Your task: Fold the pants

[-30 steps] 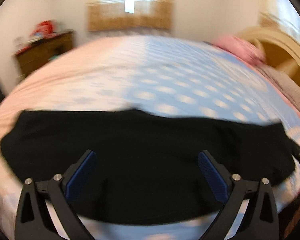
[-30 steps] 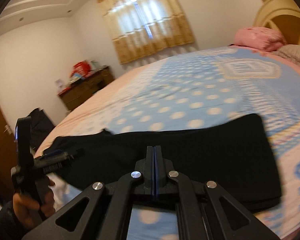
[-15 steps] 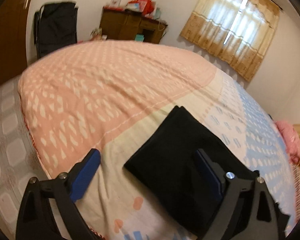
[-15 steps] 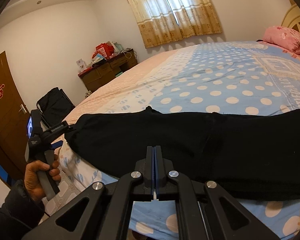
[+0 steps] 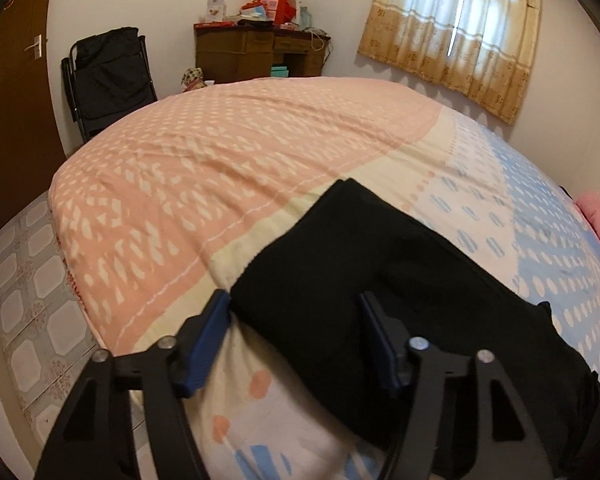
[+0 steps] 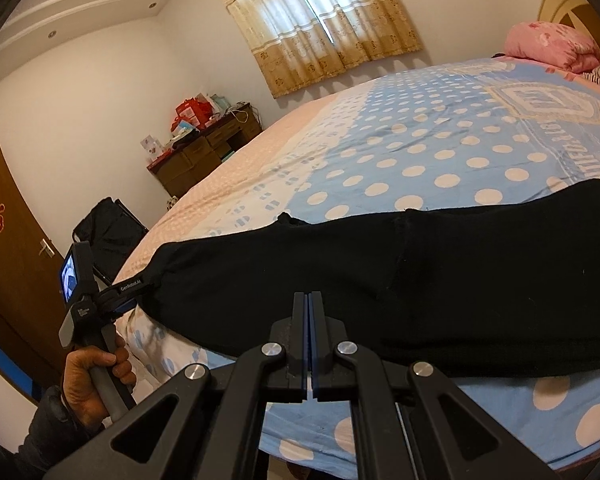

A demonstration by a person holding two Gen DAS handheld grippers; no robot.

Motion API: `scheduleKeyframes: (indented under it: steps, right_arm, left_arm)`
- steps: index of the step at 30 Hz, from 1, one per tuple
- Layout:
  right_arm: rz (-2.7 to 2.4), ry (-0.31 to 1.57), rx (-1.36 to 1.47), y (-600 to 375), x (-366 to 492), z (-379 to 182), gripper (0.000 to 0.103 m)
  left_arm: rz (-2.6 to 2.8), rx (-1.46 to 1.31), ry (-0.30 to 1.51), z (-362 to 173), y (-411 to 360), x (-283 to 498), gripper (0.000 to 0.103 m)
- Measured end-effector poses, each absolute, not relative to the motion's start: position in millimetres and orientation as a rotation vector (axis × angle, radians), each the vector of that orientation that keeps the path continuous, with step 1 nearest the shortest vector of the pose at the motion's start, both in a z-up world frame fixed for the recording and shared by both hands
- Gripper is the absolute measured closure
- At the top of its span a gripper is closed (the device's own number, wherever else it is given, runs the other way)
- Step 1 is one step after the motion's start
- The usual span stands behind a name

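Black pants (image 6: 400, 280) lie flat in a long strip along the near edge of the bed, also seen in the left wrist view (image 5: 380, 276). My left gripper (image 5: 296, 316) is open, its blue pads straddling the near corner of the pants' left end; it also shows in the right wrist view (image 6: 140, 286) at that end. My right gripper (image 6: 309, 312) is shut and empty, just in front of the pants' near edge around the middle.
The bed (image 5: 220, 168) has a pink, cream and blue dotted cover. A pink pillow (image 6: 552, 46) lies at the head. A wooden desk (image 5: 260, 54), a black folding chair (image 5: 108, 76) and a brown door (image 6: 4, 248) stand beyond the bed's foot.
My left gripper swung from facing the pants' long side to their left end, closed in on the corner, and its jaws narrowed. The right gripper stayed shut.
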State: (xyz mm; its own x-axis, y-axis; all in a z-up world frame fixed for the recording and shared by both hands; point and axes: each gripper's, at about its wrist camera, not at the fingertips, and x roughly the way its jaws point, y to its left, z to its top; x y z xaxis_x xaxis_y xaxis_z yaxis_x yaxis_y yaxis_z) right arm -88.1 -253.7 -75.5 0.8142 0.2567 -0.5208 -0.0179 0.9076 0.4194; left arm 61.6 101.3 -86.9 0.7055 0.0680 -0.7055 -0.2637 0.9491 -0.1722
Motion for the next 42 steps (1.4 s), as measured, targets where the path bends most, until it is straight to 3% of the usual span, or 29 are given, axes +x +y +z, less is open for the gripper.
scheduleKeyframes:
  steps: [4, 6, 7, 8, 23, 32, 42]
  right_arm:
    - [0.144, 0.601, 0.437, -257, -90, -76, 0.102]
    - [0.138, 0.6, 0.446, -260, -91, -76, 0.102]
    - [0.135, 0.6, 0.453, -261, -91, -76, 0.102]
    - [0.132, 0.597, 0.46, -262, -92, -75, 0.102]
    - [-0.019, 0.542, 0.524, -317, -109, -71, 0.102]
    - [-0.171, 0.5, 0.594, -389, -137, -67, 0.102]
    - [-0.27, 0.483, 0.614, -437, -180, -68, 0.102]
  left_arm:
    - [0.181, -0.258, 0.772, -84, 103, 59, 0.053]
    - [0.155, -0.26, 0.765, -80, 101, 58, 0.066]
    - [0.135, -0.268, 0.763, -79, 101, 57, 0.079]
    - [0.104, -0.278, 0.76, -78, 100, 55, 0.081]
    - [-0.006, -0.247, 0.623, -30, 63, 34, 0.084]
    - [-0.332, -0.101, 0.52, 11, -59, -2, 0.086]
    - [-0.675, 0.088, 0.513, -12, -218, -48, 0.086]
